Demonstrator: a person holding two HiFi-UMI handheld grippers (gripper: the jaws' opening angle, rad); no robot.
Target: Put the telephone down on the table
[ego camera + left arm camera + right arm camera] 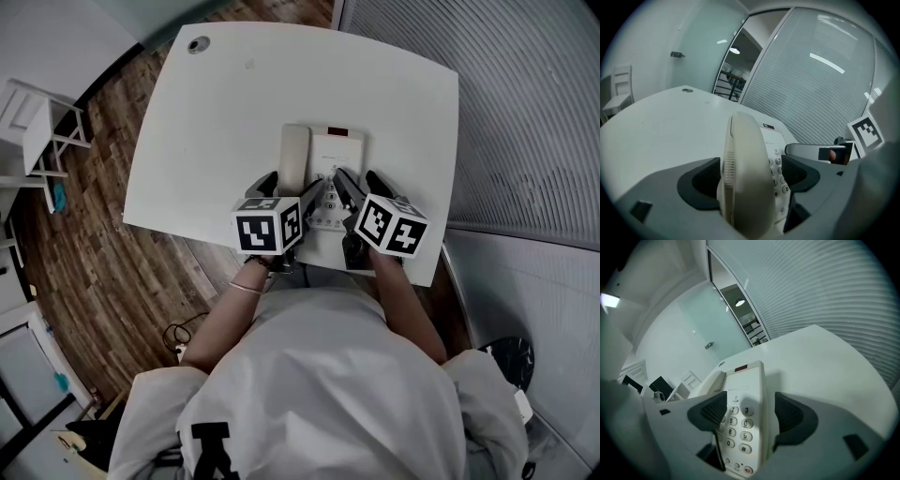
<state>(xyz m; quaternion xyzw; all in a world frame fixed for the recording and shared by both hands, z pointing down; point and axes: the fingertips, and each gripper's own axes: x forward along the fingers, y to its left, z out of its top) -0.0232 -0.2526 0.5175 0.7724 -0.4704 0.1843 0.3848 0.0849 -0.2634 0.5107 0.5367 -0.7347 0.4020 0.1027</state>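
Telephone (336,155) lies on the white table (225,112), right under both grippers. The left gripper (291,185) has its jaws apart, one on each side of the handset (747,178). A small gap shows by its right jaw. The right gripper (361,181) is also open, with one jaw over the number keys (738,427) and one just past the telephone's right edge. Both arms reach forward side by side, with bent elbows and the marker cubes facing up.

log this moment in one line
telephone on white table | left gripper open around handset | right gripper open around keypad side
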